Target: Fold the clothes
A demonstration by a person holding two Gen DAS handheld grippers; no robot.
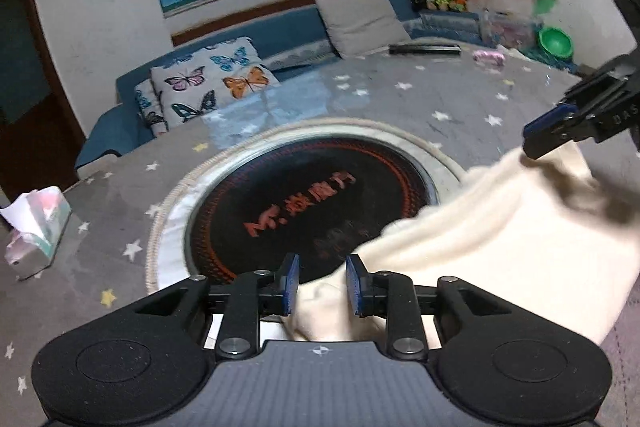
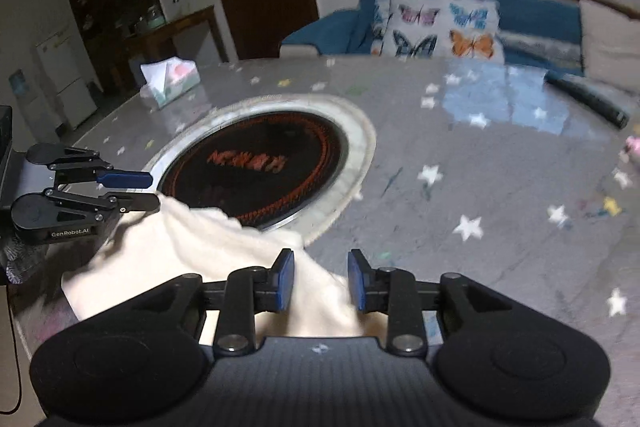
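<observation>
A cream-white garment point(image 1: 480, 227) lies bunched on the grey star-patterned table point(image 1: 400, 99), over the near edge of a round black cooktop point(image 1: 312, 203) set into it. One end of the garment sits between the blue pads of my left gripper point(image 1: 322, 281); the jaws stand apart and the pads do not press it. In the right wrist view the garment point(image 2: 180, 247) runs left from my right gripper point(image 2: 320, 281), whose jaws are also apart with cloth loose between them. Each gripper shows in the other's view: the right gripper point(image 1: 548, 135) and the left gripper point(image 2: 148, 191), both at the garment's ends.
A tissue box point(image 1: 36, 227) stands at the table's left edge. A long black bar point(image 1: 424, 49) and a small pink item point(image 1: 488, 57) lie at the far side. Behind the table is a blue sofa with butterfly cushions point(image 1: 208, 83), and a green bowl point(image 1: 555, 42) is at the right.
</observation>
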